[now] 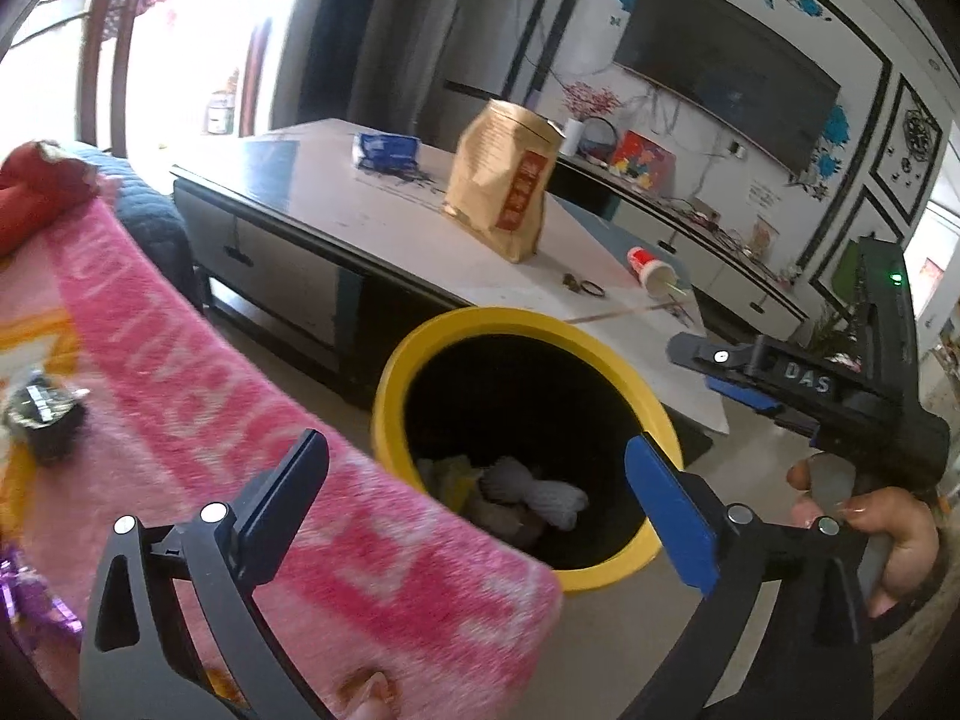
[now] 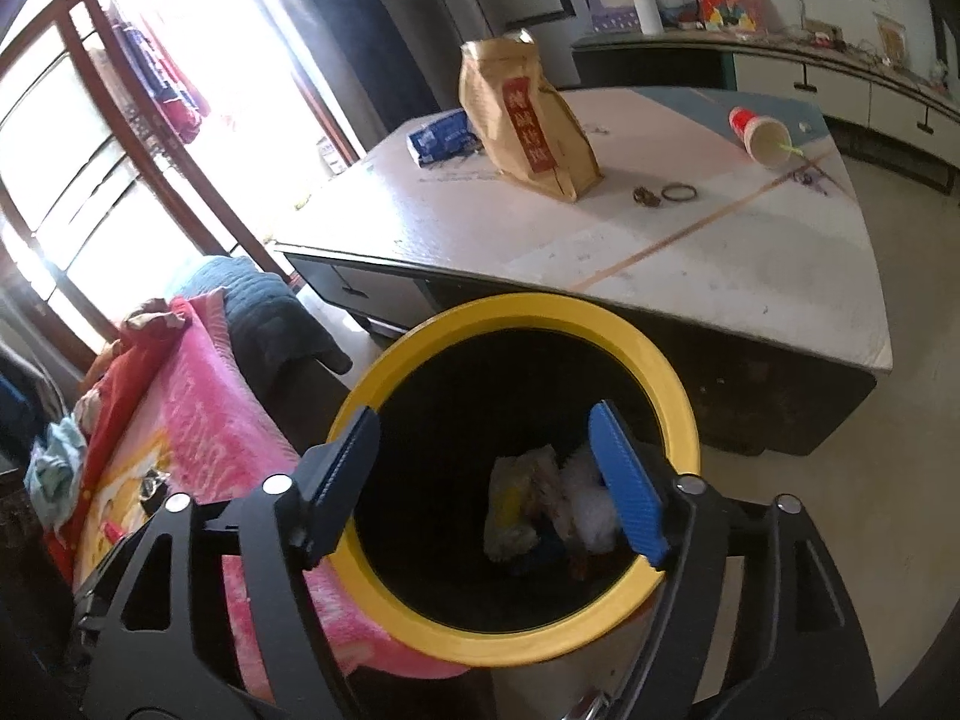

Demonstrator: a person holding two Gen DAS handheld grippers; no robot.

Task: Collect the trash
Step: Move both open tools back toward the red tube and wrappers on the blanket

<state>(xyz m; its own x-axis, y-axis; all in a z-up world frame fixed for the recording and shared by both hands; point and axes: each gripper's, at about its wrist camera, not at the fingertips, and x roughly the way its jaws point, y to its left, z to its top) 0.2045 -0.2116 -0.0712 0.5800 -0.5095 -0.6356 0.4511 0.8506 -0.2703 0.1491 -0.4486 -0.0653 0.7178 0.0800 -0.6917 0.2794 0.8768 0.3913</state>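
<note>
Right wrist view looks straight down into the yellow-rimmed bin (image 2: 516, 624), which stands on the floor between the pink blanket (image 2: 198, 420) and the near corner of the table (image 2: 690, 276). At the dark bottom of the bin lies the collected trash (image 2: 522, 498): a pale crumpled wrapper with a yellow patch, something white and fluffy beside it, and darker scraps that are hard to make out. The right gripper (image 2: 498, 480) hangs over the bin's mouth with its blue-padded fingers (image 2: 627, 480) spread apart and nothing between them.

In the left wrist view the left gripper (image 1: 480, 492) also hovers at the bin (image 1: 396, 372), its fingers (image 1: 672, 516) standing wide apart and empty, one over the blanket's edge (image 1: 360, 516) and the other over the near rim. A white bundle and some yellowish scraps (image 1: 510, 489) show inside the bin. The right gripper's body (image 1: 840, 384) reaches in from the right edge, held by a hand (image 1: 876, 534) around its handle.

On the table a tan paper bag (image 2: 528, 120) with a red label stands upright. Behind it lies a blue packet (image 2: 441, 138), and toward the far corner a red-and-white paper cup (image 2: 759, 135) lies on its side with a straw in it. A dark ring and a small dark item (image 2: 666, 194) rest near the bag. A small dark wrapper (image 1: 45, 414) sits on the blanket.
</note>
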